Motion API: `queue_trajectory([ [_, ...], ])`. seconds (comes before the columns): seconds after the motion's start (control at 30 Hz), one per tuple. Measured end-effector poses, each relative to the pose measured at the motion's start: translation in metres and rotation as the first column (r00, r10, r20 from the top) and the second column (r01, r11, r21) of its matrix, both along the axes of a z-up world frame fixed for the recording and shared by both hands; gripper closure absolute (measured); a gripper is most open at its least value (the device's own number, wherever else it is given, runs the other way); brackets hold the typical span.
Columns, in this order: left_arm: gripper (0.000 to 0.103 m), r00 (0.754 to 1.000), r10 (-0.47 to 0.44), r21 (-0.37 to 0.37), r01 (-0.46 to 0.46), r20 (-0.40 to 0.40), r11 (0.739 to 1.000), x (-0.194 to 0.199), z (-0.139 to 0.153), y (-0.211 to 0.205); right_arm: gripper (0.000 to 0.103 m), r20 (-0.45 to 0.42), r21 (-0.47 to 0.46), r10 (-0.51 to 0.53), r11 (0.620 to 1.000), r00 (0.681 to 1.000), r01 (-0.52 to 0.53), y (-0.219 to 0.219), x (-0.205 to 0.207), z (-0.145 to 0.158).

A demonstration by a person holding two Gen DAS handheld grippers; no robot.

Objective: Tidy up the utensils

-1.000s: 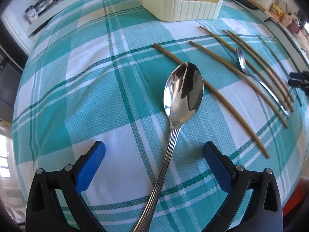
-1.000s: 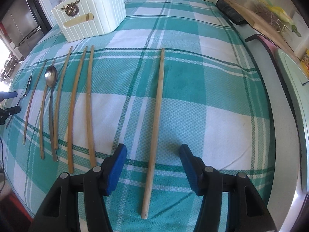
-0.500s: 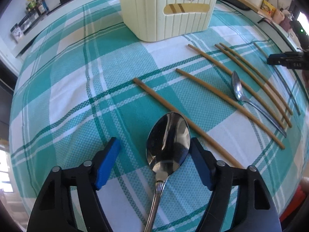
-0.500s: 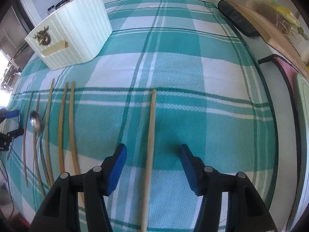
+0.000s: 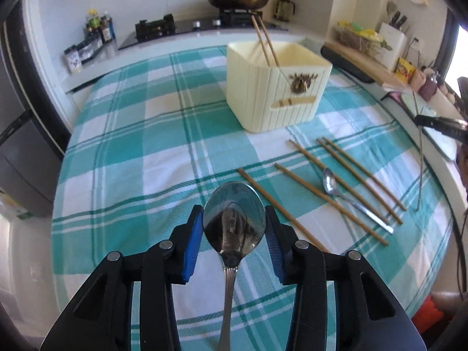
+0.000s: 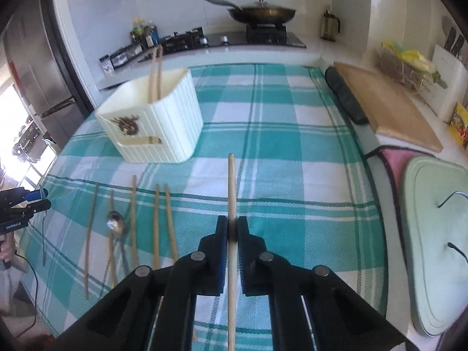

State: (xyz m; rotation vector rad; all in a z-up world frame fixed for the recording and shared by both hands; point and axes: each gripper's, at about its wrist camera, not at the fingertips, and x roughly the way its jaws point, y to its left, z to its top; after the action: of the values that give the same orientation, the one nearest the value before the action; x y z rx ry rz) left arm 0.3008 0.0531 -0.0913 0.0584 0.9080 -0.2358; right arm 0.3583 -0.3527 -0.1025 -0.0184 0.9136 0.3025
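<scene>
1. The table [image 5: 122, 152] fills most of both views, under a woven teal-and-white plaid cloth. Its left half and the far stretch past the holder lie bare, giving you wide room there. The far edge meets a white counter with a stove [image 6: 263, 36] and a lidded pan [image 6: 263, 11].
2. Along the table's right edge, seen from your right wrist, sit a flat wooden board [image 6: 392, 114] and a pale green lid-like tray [image 6: 435, 234], so that side is crowded.
3. The utensil holder [image 5: 278, 93] is a cream, ribbed, squarish plastic tub standing toward the far middle of the table. Two chopsticks already lean upright inside it.
4. On the cloth just in front of the holder lies a row of thin brown loose chopsticks [image 5: 327, 199], roughly parallel, with a small spoon [image 5: 351, 199] of metal among them.
5. Your left gripper [image 5: 234, 219] has just been closing; its blue pads hug the bowl of a large shiny steel spoon [image 5: 234, 222], held off the cloth, handle pointing back toward you.
6. Your right gripper [image 6: 232, 228] has just clamped tight on a single wooden chopstick [image 6: 231, 187], which points straight ahead above the cloth.
</scene>
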Motion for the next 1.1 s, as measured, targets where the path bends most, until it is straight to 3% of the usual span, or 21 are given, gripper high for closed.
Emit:
queue_trajectory([
  [0.2,0.062,0.994,0.038,-0.063,-0.032,0.102,0.997,-0.033,0.045,0.021,0.096,0.147,0.002,0.024,1.0,0.989,-0.024,0.006,-0.049,0.052],
  [0.43,0.062,0.99,0.053,-0.121,-0.037,0.131,0.992,-0.047,0.07,0.028,0.096,0.277,0.047,0.025,0.998,0.961,-0.04,0.016,-0.072,0.088],
  [0.77,0.062,0.989,0.044,-0.115,-0.028,0.141,0.993,-0.037,0.091,0.024,0.096,0.31,0.074,0.044,0.995,0.95,-0.071,0.03,-0.044,0.112],
  [0.93,0.062,0.98,0.055,-0.174,-0.022,0.189,0.984,-0.019,0.129,0.026,0.096,0.343,0.063,0.069,0.993,0.937,-0.096,0.043,-0.022,0.126],
  [1.1,0.062,0.958,0.08,-0.227,-0.016,0.274,0.974,0.009,0.174,0.019,0.096,0.42,0.077,0.106,0.985,0.901,-0.151,0.058,0.002,0.148],
])
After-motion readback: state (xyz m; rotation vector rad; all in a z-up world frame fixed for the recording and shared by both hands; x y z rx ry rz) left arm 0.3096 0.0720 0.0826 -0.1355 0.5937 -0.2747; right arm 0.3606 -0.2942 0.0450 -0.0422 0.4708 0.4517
